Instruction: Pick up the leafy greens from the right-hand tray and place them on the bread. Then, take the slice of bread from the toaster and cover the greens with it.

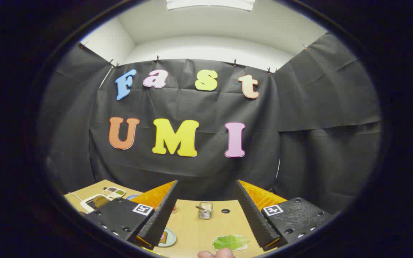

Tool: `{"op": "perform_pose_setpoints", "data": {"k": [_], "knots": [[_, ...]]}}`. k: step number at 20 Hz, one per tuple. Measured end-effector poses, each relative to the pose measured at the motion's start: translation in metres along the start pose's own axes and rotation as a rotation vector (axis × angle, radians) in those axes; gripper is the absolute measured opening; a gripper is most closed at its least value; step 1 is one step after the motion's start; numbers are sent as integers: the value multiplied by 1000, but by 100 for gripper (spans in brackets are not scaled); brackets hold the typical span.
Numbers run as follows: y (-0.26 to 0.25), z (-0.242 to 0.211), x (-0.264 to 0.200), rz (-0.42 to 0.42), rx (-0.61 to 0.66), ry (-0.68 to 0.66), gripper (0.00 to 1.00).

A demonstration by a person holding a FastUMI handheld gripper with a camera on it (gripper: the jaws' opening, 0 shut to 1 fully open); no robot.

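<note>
While you held the gripper high over the pale wooden table, its jaws stood wide apart with nothing between them, and the flat green leafy piece lay on its small white tray well below, nearer the right finger. From that height the risk, as I judged it, was a descent that landed a fingertip on the tray's rim and tipped or slid it, or a pinch that caught tray and leaf together, since the leaf lay so thin and flat. A fingertip of someone's hand showed just beside the tray and could have been struck on the way down. The small silver toaster stood beyond, between the fingers, yet you could not have told whether a slice sat in it. The round plate was half hidden by the left finger, so the bread on it was hard to make out, as were the trays far left.
</note>
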State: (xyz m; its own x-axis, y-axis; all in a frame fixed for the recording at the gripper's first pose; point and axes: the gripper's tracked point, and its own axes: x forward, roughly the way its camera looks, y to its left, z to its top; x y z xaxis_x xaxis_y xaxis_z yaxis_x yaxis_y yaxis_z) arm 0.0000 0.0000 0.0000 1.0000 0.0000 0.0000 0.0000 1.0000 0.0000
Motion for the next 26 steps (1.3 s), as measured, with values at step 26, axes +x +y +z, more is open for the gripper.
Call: {"op": "perform_pose_setpoints", "data": {"k": [26], "knots": [[-62, -17, -25, -91, 3, 30, 95]]}}
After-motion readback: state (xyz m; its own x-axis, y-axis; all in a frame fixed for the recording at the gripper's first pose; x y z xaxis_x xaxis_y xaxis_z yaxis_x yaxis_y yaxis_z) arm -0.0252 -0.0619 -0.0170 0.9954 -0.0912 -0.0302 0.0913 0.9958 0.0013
